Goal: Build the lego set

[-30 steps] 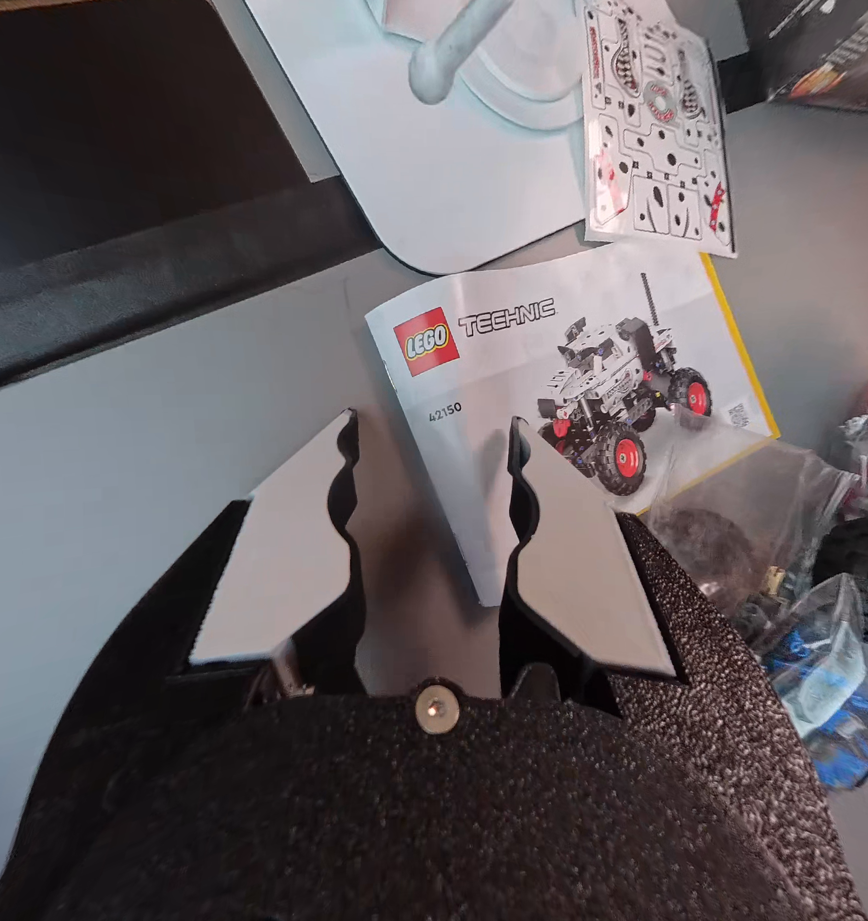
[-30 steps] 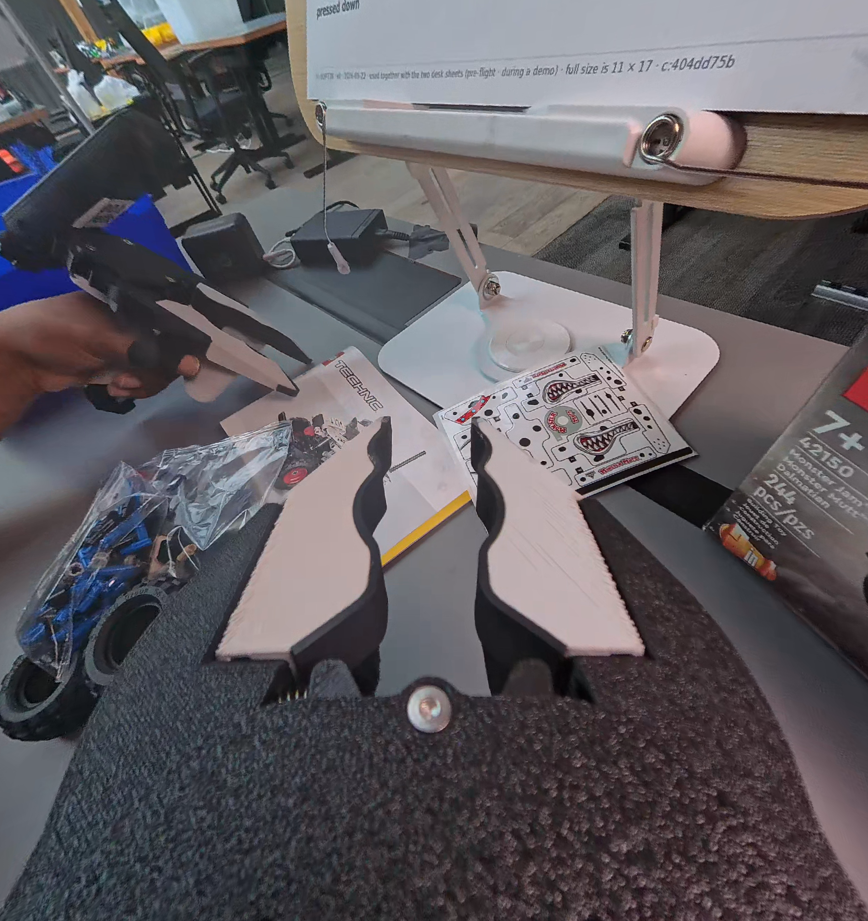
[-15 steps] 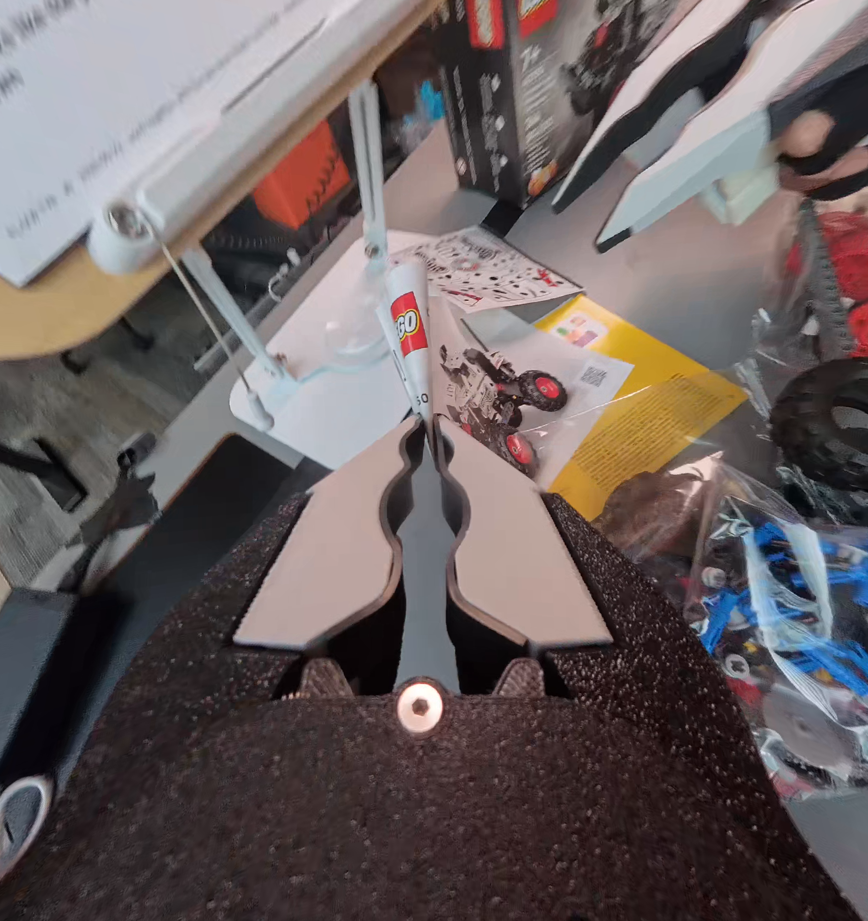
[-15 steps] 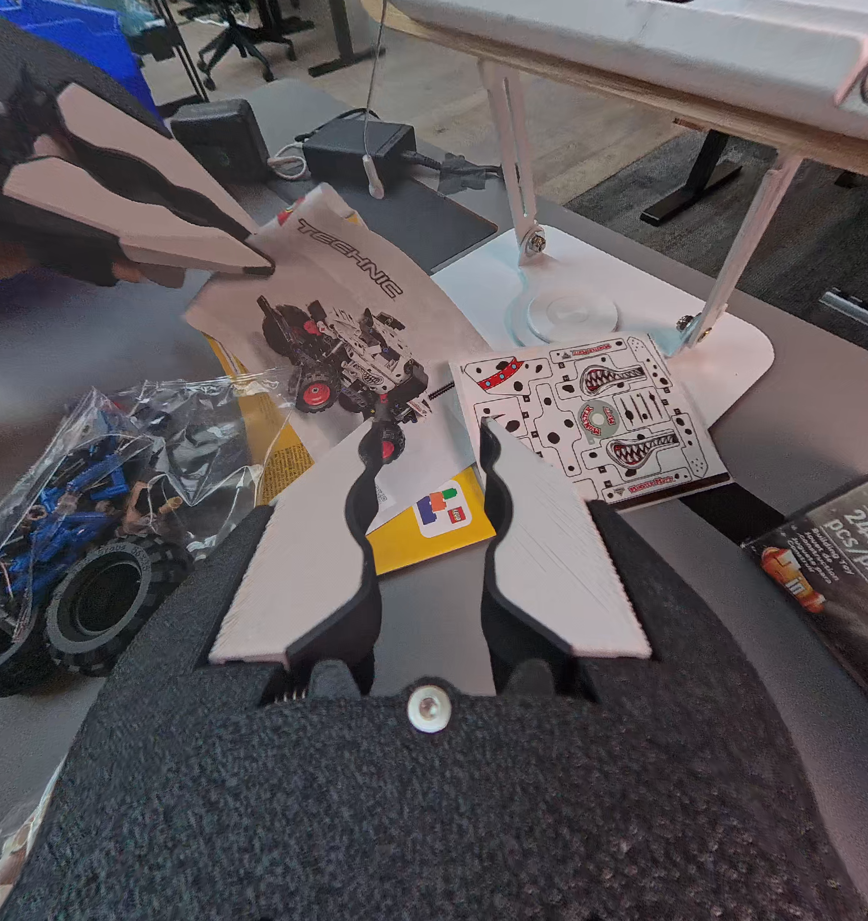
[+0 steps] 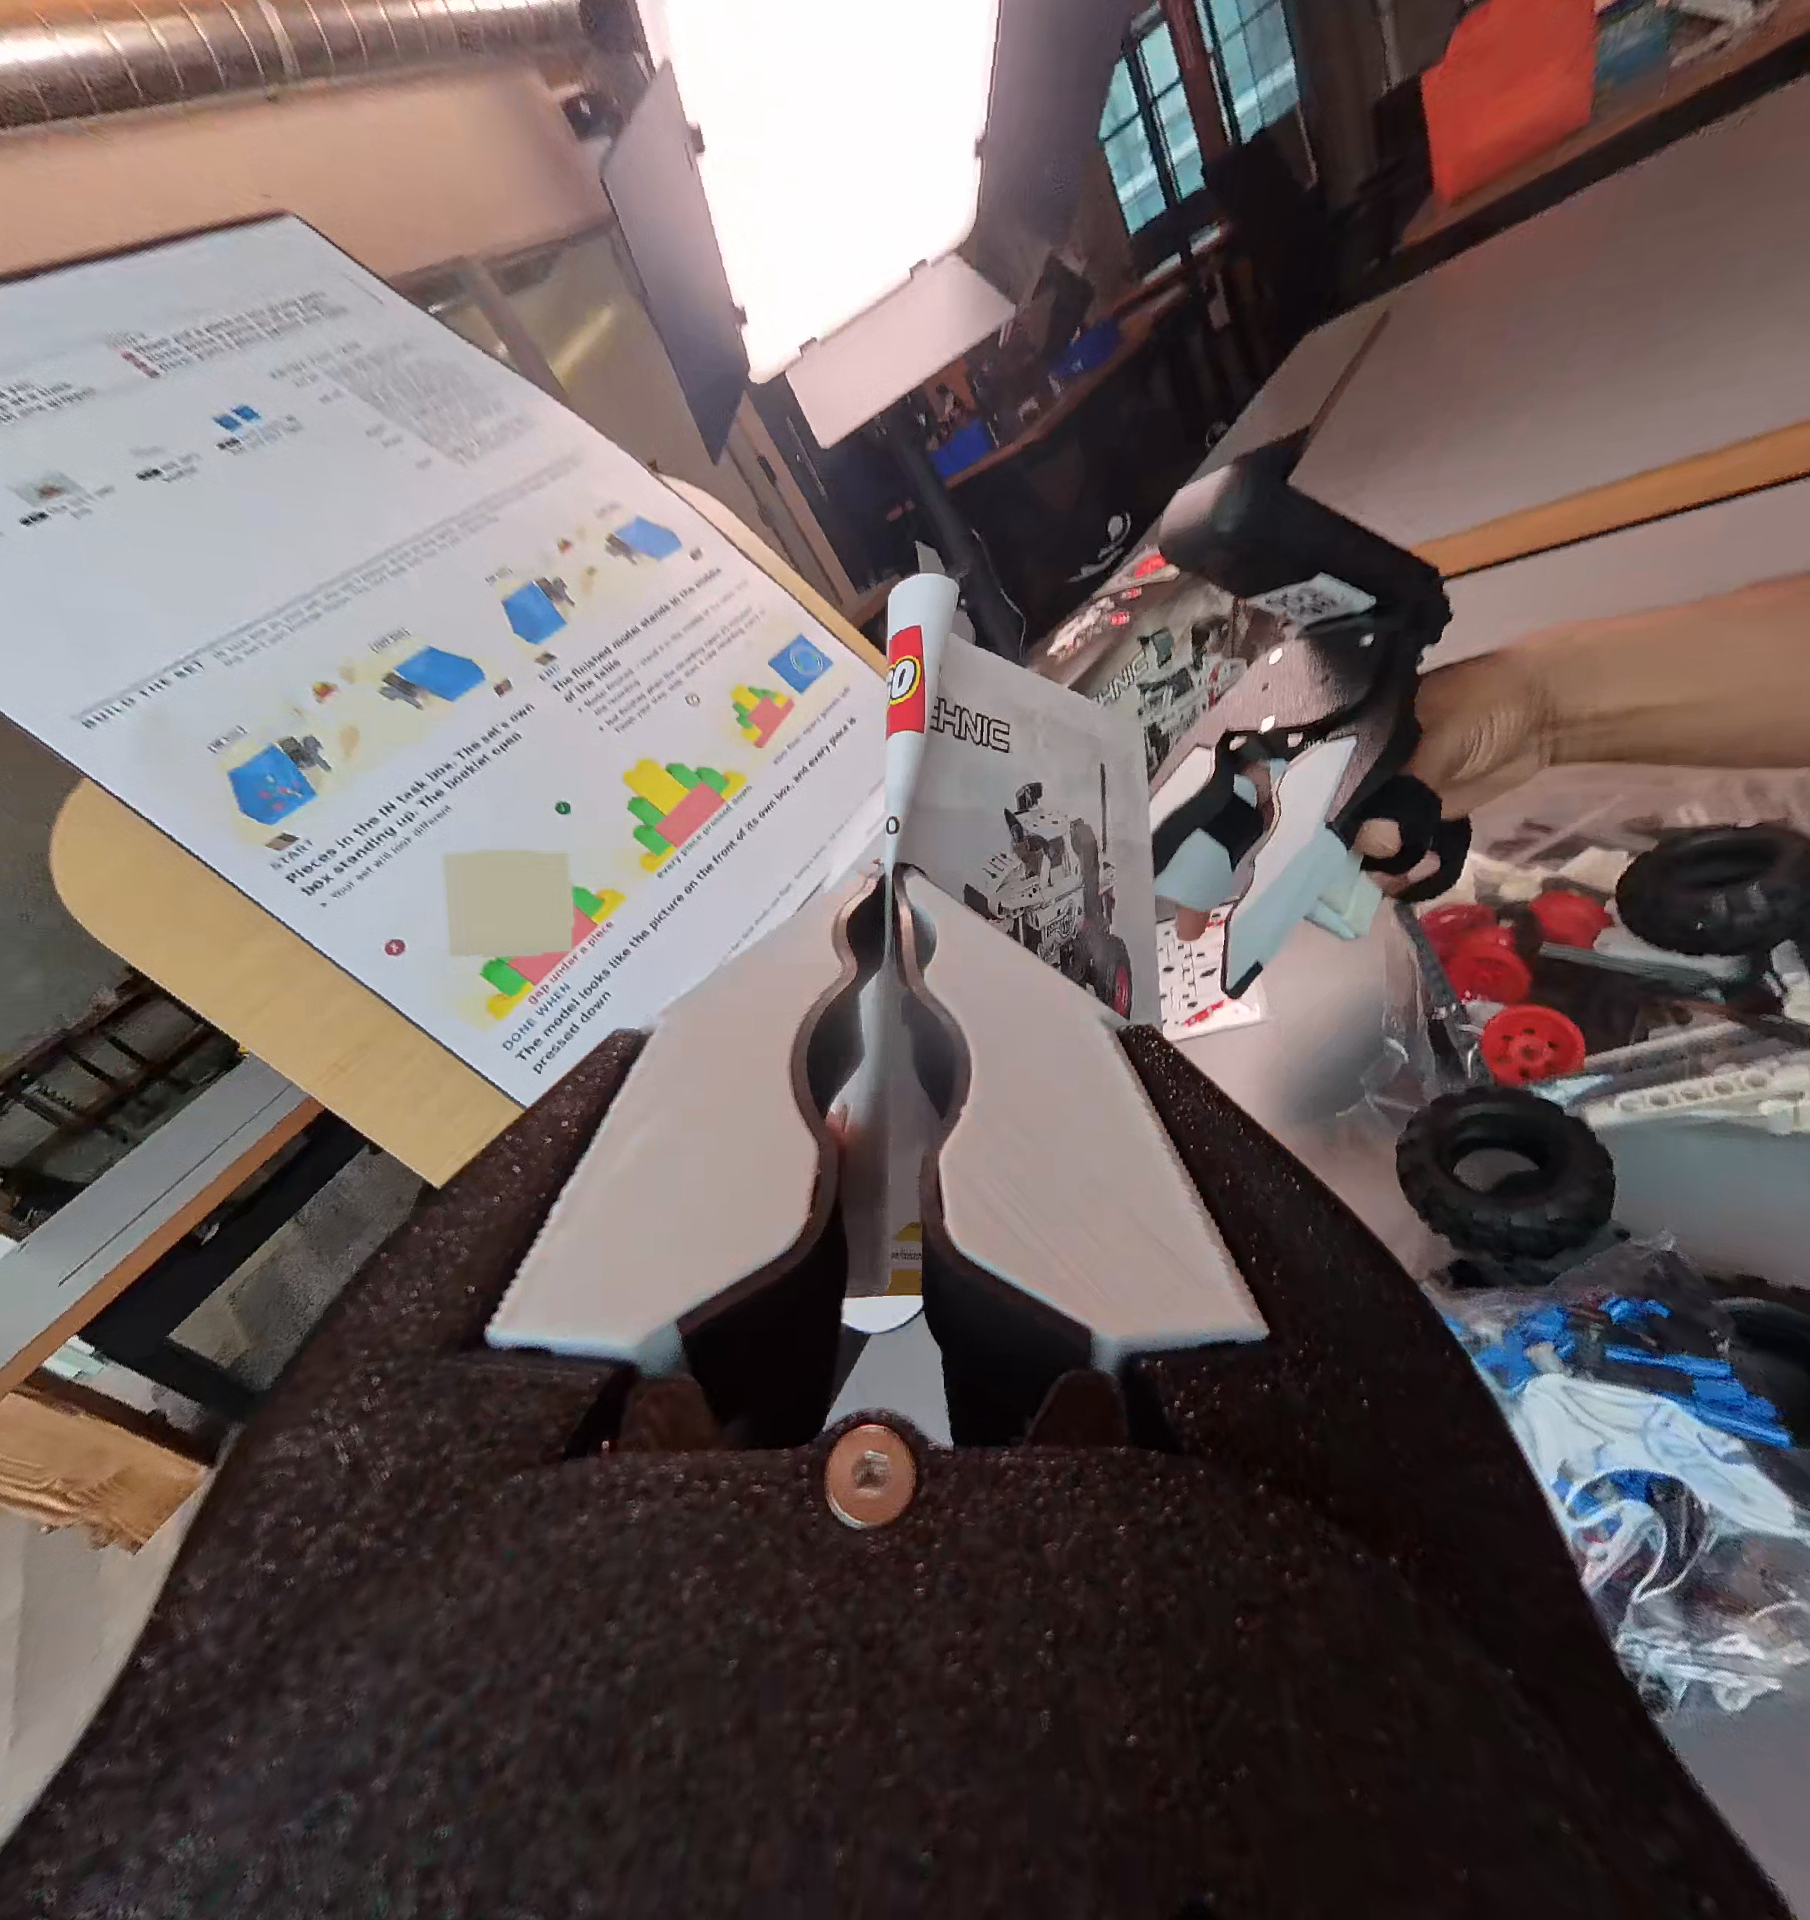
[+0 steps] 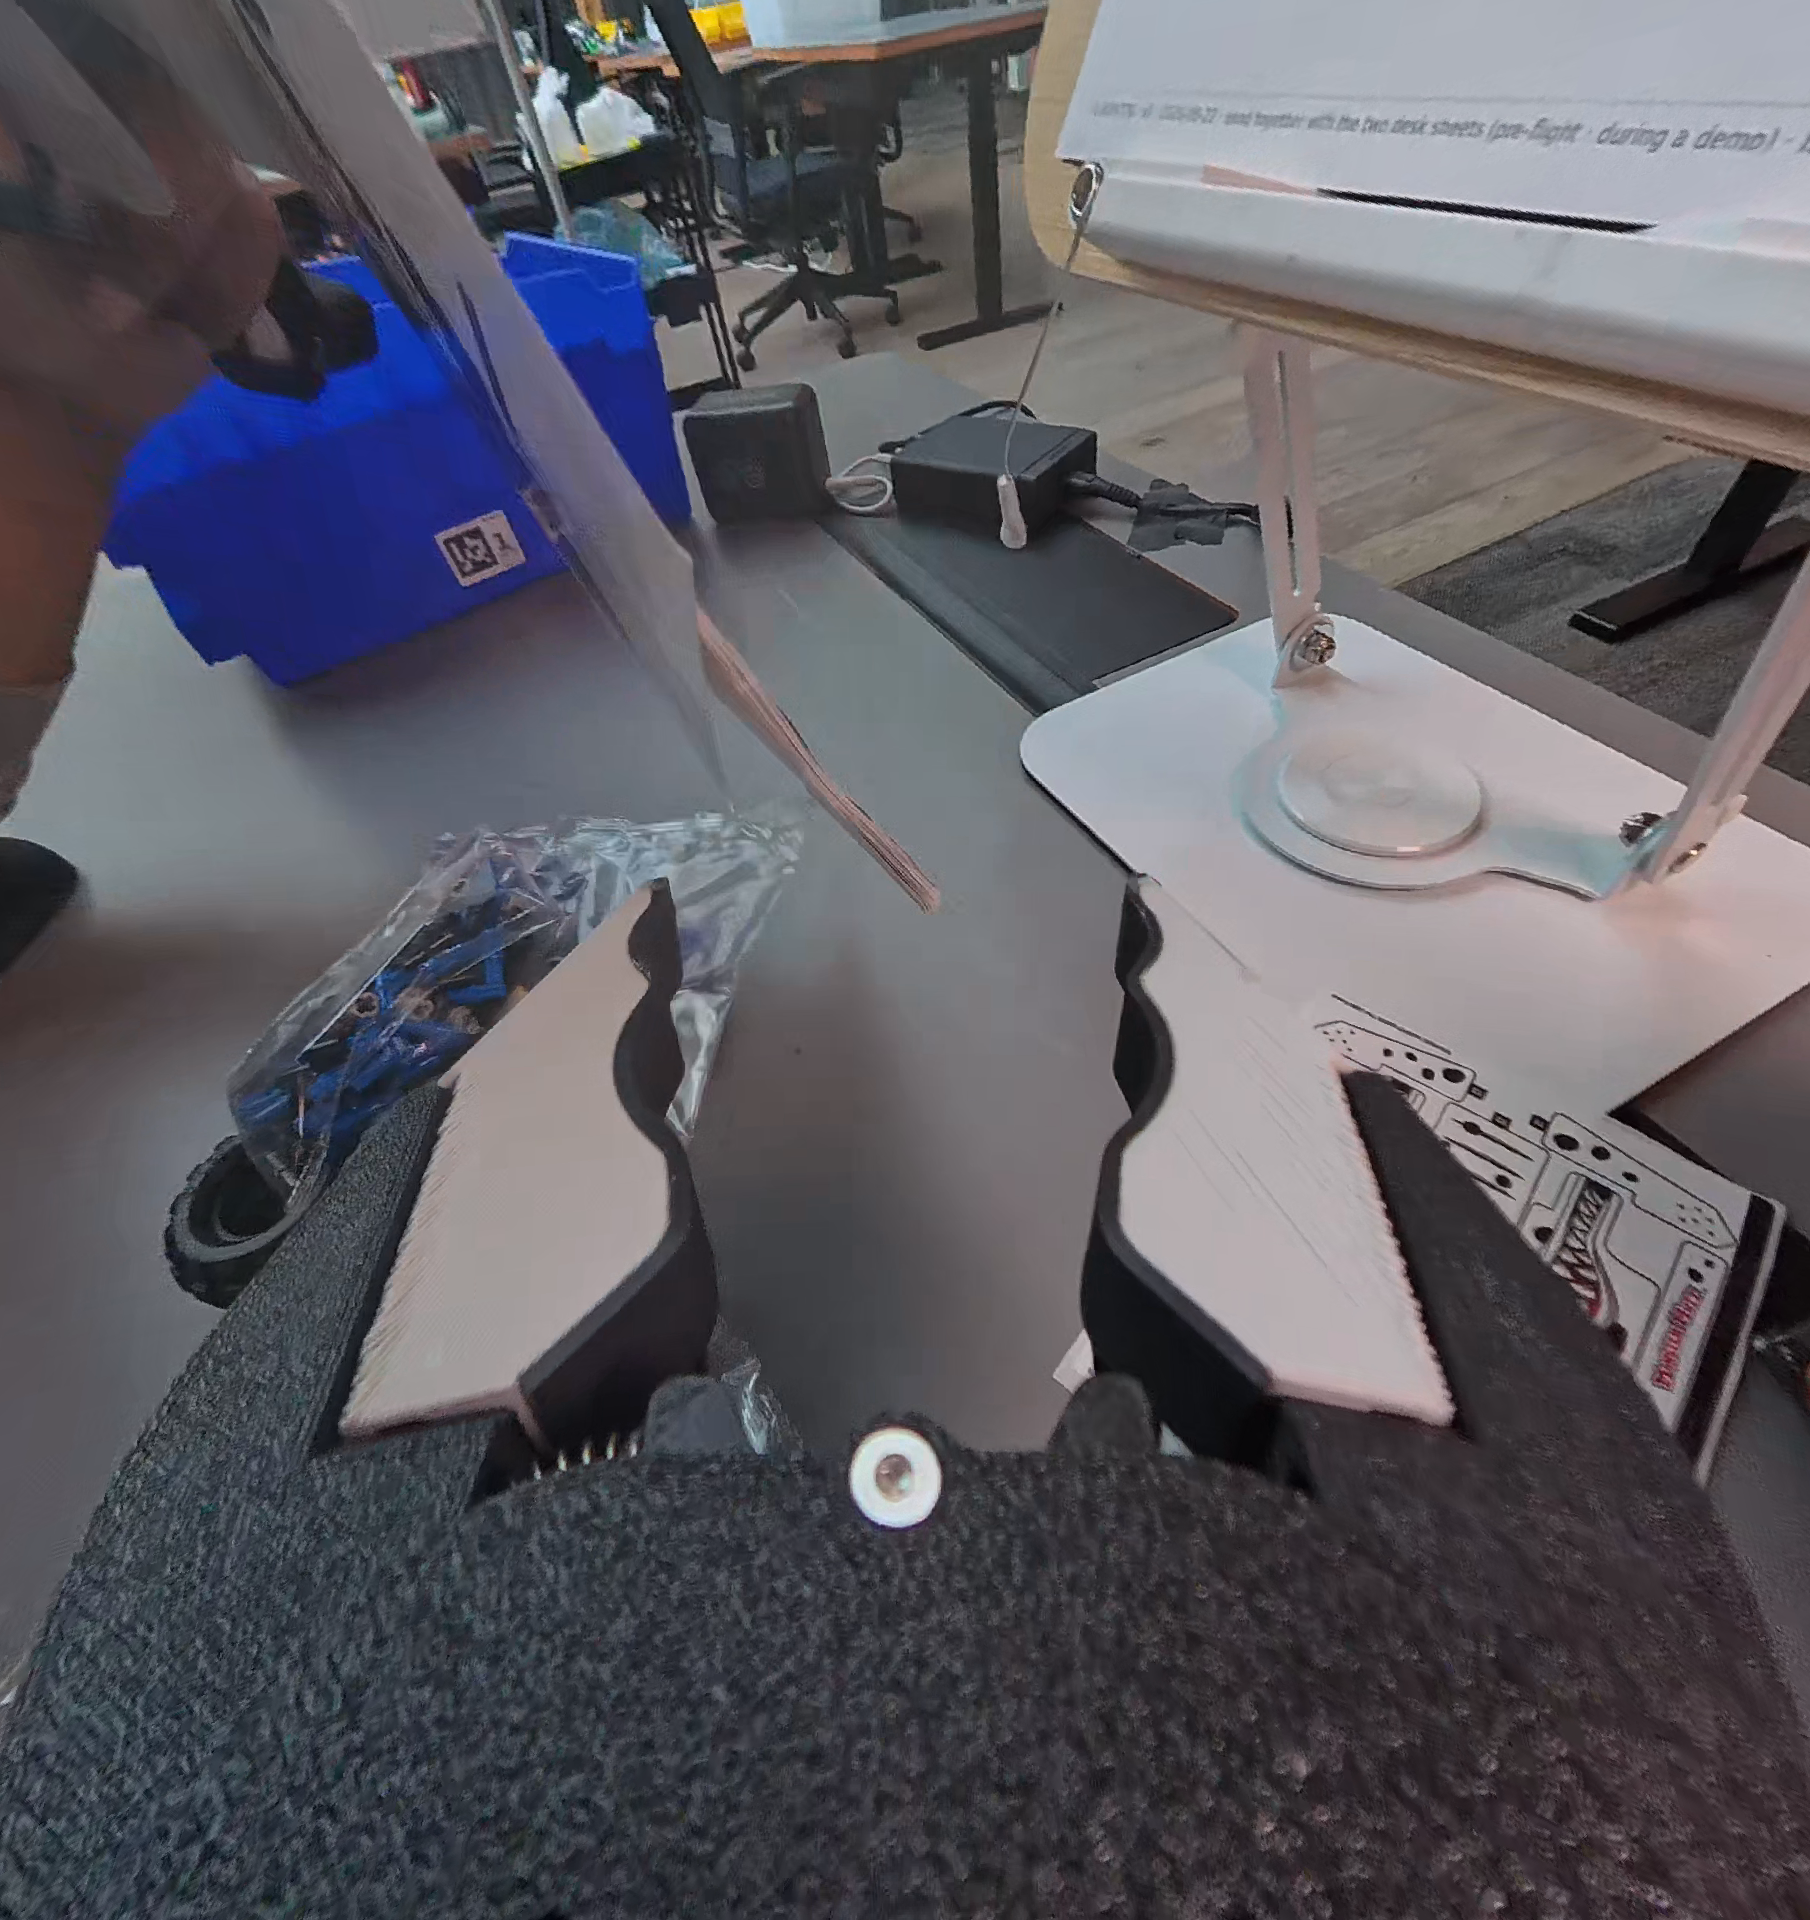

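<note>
While left gripper pinches glossy booklet, right gripper gapes.

Booklet between left tongs; parts bag left of right tongs.

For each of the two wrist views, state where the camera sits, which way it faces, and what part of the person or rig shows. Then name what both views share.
Left wrist view: on the left gripper, tilted up past the held instruction booklet toward the document stand; the right gripper and a hand show.
Right wrist view: on the open right gripper, facing across the grey table toward the stand's base; a blurred hand shows at left.
Shared: the booklet, the bag of blue parts, the sticker sheet.
</note>
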{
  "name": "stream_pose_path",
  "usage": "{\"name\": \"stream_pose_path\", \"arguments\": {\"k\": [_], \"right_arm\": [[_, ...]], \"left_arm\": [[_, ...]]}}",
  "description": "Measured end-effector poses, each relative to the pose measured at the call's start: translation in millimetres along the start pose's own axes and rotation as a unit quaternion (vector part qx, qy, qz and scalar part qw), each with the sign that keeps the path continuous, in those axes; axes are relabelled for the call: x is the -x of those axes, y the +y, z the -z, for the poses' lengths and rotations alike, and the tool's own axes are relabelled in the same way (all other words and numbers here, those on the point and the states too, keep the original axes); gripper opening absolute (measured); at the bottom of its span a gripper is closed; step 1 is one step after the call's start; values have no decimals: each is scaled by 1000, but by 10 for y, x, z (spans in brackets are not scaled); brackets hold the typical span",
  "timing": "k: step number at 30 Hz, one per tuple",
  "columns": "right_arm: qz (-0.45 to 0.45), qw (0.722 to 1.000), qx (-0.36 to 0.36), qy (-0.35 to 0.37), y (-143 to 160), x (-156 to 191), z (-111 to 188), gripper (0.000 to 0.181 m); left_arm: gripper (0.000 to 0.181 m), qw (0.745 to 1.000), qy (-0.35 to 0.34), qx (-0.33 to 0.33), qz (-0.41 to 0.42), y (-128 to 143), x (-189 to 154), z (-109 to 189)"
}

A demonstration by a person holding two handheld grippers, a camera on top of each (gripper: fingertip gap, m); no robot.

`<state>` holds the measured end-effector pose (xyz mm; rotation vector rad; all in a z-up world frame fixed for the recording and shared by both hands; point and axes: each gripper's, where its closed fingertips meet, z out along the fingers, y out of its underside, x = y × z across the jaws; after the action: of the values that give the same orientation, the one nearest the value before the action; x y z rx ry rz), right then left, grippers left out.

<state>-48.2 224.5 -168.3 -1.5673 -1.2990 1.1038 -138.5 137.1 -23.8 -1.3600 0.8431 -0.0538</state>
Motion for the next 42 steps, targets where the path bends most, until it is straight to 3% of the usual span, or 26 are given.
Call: {"name": "stream_pose_path", "arguments": {"k": [1,7,8,9,10,11,13,14,16,19,23,28,31,33,35,37,38,40,42], "right_arm": [[0,1000,-8,-11,-25,45,-5,85],[32,993,-76,-80,-266,444,-53,84],[20,987,-109,-112,-370,554,-8,75],[10,979,-138,-151,-463,677,63,49],[10,970,-157,-184,-530,774,143,8],[11,964,-175,-199,-600,820,222,1],[-2,946,-206,-251,-738,918,444,2],[-8,938,-222,-266,-809,925,557,2],[2,932,-238,-274,-876,922,730,2],[20,927,-233,-294,-861,985,867,2],[15,909,-251,-332,-904,1100,958,3],[12,889,-279,-363,-1034,1233,1062,2],[23,880,-288,-378,-1118,1363,1120,2],[24,852,-318,-415,-1256,1528,1279,2],[36,834,-334,-437,-1359,1684,1398,2],[50,847,-327,-416,-1383,1711,1358,2],[56,858,-316,-401,-1356,1686,1304,3],[56,874,-300,-379,-1288,1592,1217,3],[36,870,-308,-384,-1271,1496,1245,2]], "left_arm": [[0,1000,-2,-16,8,-90,16,38],[0,989,18,-116,90,-458,29,151],[0,985,22,-130,114,-489,46,157],[0,979,25,-143,140,-509,68,158],[1,973,26,-155,166,-522,99,160],[4,966,29,-170,191,-543,134,174],[21,948,73,-192,244,-598,126,222],[38,936,106,-196,272,-623,99,246],[55,904,170,-215,326,-694,61,321],[63,873,215,-200,390,-590,64,300],[83,864,247,-117,423,-52,-65,120],[88,794,311,-62,519,466,-356,-129],[86,756,353,-59,548,472,-584,-274],[96,732,396,-63,550,377,-791,-318],[86,691,459,-109,548,110,-928,-222],[70,656,517,-169,523,-245,-990,-27],[56,659,531,-185,500,-383,-1038,39],[17,707,507,-192,454,-515,-1106,17],[6,732,477,-204,442,-571,-1036,4]]}}
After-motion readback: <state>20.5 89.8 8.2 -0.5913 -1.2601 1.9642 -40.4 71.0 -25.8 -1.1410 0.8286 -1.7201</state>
